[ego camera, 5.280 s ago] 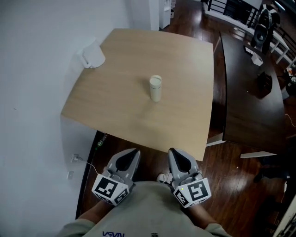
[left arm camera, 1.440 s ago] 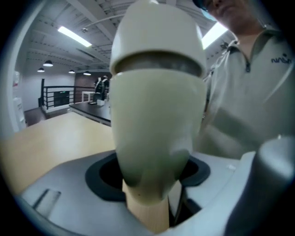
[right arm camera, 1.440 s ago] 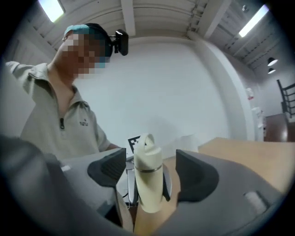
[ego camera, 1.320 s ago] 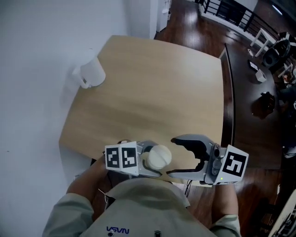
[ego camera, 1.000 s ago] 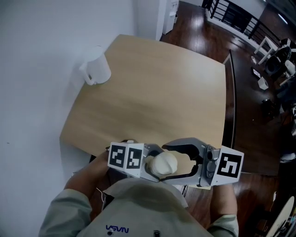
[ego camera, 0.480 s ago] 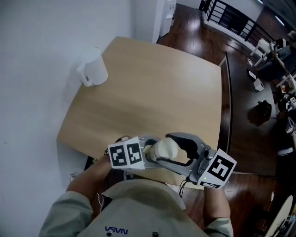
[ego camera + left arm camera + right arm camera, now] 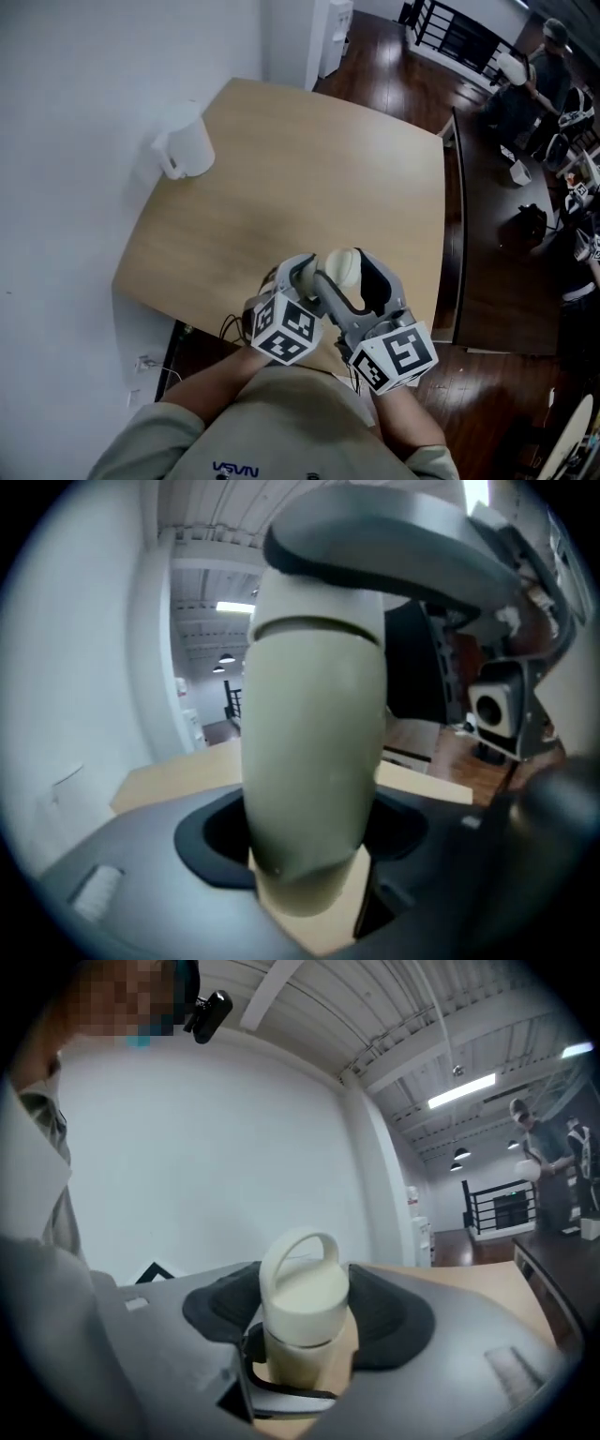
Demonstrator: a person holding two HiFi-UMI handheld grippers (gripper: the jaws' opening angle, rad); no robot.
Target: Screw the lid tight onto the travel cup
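**Head view.** The cup (image 7: pixel 342 267) was off the table (image 7: pixel 281 169), in the air above its near edge and close to the person's chest. The left gripper (image 7: pixel 302 278) and right gripper (image 7: pixel 361 286) met on it from either side. It showed nearly end-on, top toward the camera, so its long axis ran roughly upright. With nothing beneath it, a slack hold during the twist could probably have let it drop to the edge or the floor.

**Left gripper view.** The jaws were clamped on the cup's body, low down, one pad on each side. The body rose tall through the frame, leaning slightly, with the lid (image 7: pixel 319 597) at the upper end. The seam under the lid looked even. The likely risk here was the smooth, tapering wall: if these pads slid, body and lid would turn together and nothing would tighten.

**Right gripper view.** The jaws were closed on the lid, a dark pad against each flank, and the loop handle stood up above them. The cup pointed lid-up, its axis near vertical. The rounded lid gave little to bite on, so the pads might have skidded round it. A push off-axis might also have cocked the lid on its thread.
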